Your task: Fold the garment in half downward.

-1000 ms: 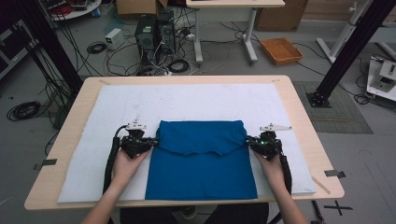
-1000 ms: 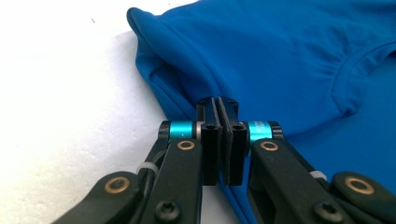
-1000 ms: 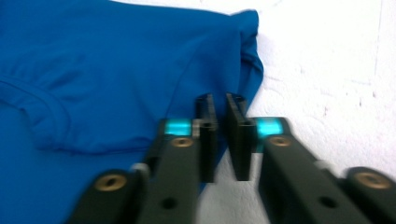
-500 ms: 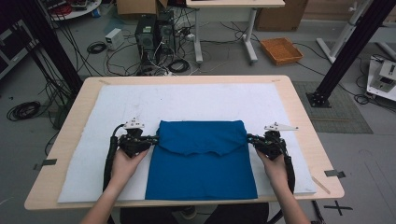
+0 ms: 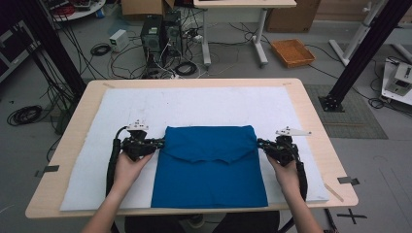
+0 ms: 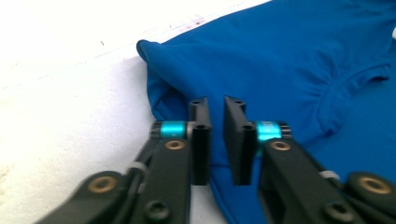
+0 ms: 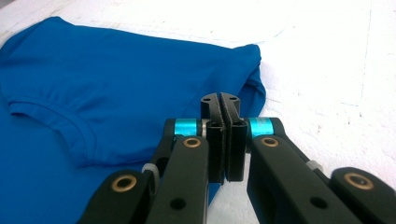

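One folded blue cotton T-shirt (image 5: 210, 167) lies flat on the white padded mat (image 5: 194, 104) covering the light wooden table (image 5: 316, 121), near the person's edge and between two hand-held grippers. The left gripper (image 6: 215, 140), at the shirt's left edge, has just been opening: its jaws stand slightly apart, with blue fabric visible beyond the gap and nothing pinched. The right gripper (image 7: 220, 140), at the shirt's right edge, has its jaws pressed together; whether fabric is caught between them cannot be determined.

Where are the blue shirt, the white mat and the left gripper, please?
blue shirt (image 5: 209, 179), high view, middle of the folded cloth.
white mat (image 5: 194, 104), high view, bare far part.
left gripper (image 6: 215, 140), left gripper view, gap between its fingertips.
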The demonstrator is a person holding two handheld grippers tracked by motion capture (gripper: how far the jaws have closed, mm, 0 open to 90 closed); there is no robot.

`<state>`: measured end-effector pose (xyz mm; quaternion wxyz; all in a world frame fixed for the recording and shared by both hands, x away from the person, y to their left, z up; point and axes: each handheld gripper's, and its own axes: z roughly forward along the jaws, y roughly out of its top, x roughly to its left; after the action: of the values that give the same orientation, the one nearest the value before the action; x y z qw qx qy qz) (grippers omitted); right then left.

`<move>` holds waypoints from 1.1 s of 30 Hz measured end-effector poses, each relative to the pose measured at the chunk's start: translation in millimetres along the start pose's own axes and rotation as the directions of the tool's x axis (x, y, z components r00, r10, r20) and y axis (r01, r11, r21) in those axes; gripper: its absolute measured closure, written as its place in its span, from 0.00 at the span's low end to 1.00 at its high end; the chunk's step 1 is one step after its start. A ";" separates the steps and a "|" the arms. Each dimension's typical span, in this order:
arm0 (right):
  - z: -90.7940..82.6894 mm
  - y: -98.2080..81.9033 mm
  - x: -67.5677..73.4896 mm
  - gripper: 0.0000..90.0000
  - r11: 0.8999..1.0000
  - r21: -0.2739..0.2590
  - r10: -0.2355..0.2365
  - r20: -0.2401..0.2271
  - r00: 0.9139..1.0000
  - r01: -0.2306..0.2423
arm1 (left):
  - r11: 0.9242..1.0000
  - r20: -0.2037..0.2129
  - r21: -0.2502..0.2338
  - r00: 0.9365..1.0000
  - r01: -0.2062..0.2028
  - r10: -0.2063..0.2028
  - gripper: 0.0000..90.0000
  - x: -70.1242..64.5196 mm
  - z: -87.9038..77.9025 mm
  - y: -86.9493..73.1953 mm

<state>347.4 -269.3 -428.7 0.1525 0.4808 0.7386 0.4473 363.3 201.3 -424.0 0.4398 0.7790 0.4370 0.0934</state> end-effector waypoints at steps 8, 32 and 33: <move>0.4 -0.1 0.8 0.99 1.000 0.001 -0.003 -0.001 1.000 0.003 | 0.999 0.022 0.039 0.999 0.034 -0.035 0.82 2.9 5.7 -0.9; -15.8 0.2 5.3 0.99 1.000 -0.015 -0.008 -0.009 1.000 0.008 | 1.000 0.108 -0.001 0.994 0.027 -0.026 0.98 -9.4 -17.8 1.9; -18.3 0.0 6.6 0.99 1.000 -0.018 -0.014 -0.013 1.000 0.014 | 1.000 0.116 -0.002 0.993 0.028 -0.027 0.98 -10.9 -21.2 1.8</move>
<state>332.2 -273.1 -417.2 0.1549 0.4713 0.7390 0.4559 346.6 205.3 -407.4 0.4672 0.7762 0.4213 0.0426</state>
